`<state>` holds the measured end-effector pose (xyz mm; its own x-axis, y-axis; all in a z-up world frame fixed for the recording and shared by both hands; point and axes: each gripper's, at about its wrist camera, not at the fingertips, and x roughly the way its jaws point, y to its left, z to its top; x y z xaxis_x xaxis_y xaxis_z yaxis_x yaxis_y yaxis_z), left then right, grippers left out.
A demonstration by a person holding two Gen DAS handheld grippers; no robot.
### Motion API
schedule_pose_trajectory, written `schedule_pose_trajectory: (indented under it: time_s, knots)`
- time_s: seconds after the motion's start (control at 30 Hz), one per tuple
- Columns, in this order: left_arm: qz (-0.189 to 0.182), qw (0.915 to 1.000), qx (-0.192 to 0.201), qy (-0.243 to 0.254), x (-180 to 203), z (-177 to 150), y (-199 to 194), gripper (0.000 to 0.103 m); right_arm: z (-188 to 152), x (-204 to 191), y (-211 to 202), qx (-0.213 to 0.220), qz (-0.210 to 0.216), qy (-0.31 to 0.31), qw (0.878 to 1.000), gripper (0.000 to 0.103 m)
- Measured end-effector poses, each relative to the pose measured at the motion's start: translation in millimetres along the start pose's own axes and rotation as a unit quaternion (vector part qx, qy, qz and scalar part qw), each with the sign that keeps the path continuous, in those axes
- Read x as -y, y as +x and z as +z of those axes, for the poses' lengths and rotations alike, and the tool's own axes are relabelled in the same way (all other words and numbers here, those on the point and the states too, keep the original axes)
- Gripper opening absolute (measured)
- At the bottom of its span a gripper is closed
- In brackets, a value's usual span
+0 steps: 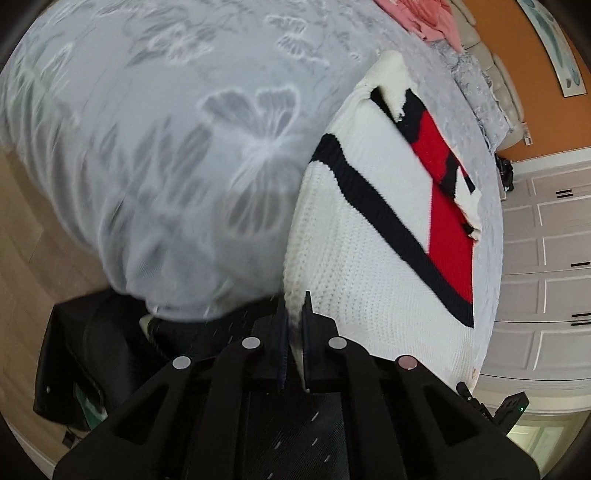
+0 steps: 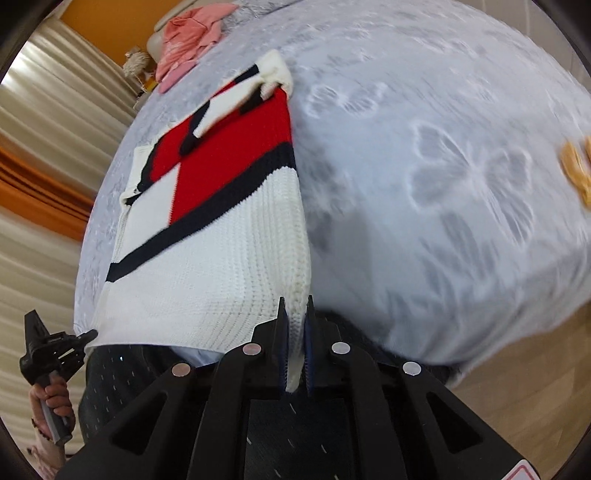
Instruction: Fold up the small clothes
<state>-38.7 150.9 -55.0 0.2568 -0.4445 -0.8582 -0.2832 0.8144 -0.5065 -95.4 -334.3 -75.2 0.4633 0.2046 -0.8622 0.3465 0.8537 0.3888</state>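
Note:
A white knit sweater [image 1: 369, 258] with navy stripes and a red panel lies on the grey butterfly-print bed [image 1: 166, 147], its sleeves folded across the red part. My left gripper [image 1: 294, 306] is shut on the sweater's near hem corner at the bed's edge. My right gripper [image 2: 295, 310] is shut on the other hem corner of the sweater [image 2: 221, 258], pinching the ribbed edge between its pads. The left gripper also shows in the right wrist view [image 2: 48, 350], at the lower left, held in a hand.
A pink garment [image 2: 188, 40] lies at the far end of the bed [image 2: 443, 166], also in the left view [image 1: 424, 18]. An orange item [image 2: 576, 170] sits at the right. White cabinets [image 1: 546, 258] stand right; curtains [image 2: 44, 147] hang left. A black bag [image 1: 85, 358] lies on the wooden floor.

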Motion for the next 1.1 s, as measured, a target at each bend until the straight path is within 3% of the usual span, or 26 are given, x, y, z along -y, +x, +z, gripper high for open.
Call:
schedule_pose_trajectory:
  time_s: [0.23,0.33,0.37,0.4,0.43,0.47,0.53,0.57,0.67,0.9,1.1]
  knots:
    - [0.044,0.9964,0.013,0.072,18,-17,-11,0.004,-11,-5,0,-0.004,0.006,-0.016,1.0,0.006]
    - [0.046,0.9964,0.011,0.07,22,-12,-4,0.007,-9,-12,5,-0.01,0.006,-0.029,1.0,0.014]
    - [0.049,0.9966,0.016,0.064,22,-12,-2,0.013,-11,-15,6,-0.008,0.006,-0.026,1.0,0.017]
    - [0.048,0.9972,0.018,0.055,21,-11,-1,0.034,-12,-15,7,-0.008,0.005,-0.024,1.0,0.017]
    - [0.038,0.9985,0.011,0.038,19,-9,2,0.046,-12,-16,8,-0.005,0.005,-0.024,1.0,0.018]
    - [0.023,0.9994,0.006,0.025,17,-9,7,0.049,-12,-13,8,-0.005,0.008,-0.023,1.0,0.018]
    - [0.011,0.9999,-0.003,0.003,15,-10,16,0.047,-13,-10,8,-0.007,0.018,-0.016,1.0,0.015]
    - [0.025,0.9996,0.002,0.012,17,-11,18,0.039,-12,-7,8,-0.008,0.027,-0.01,1.0,0.008]
    - [0.023,0.9988,0.016,0.039,27,-13,7,0.006,-16,-9,-1,0.002,0.038,-0.011,0.999,0.006]
    - [-0.034,0.9977,0.034,0.048,31,-32,-54,0.005,-36,-12,-61,0.049,0.078,-0.001,0.996,0.006]
    - [-0.067,0.9954,0.025,0.063,26,-73,-102,0.005,-67,-10,-117,0.047,0.086,-0.014,0.995,0.006]
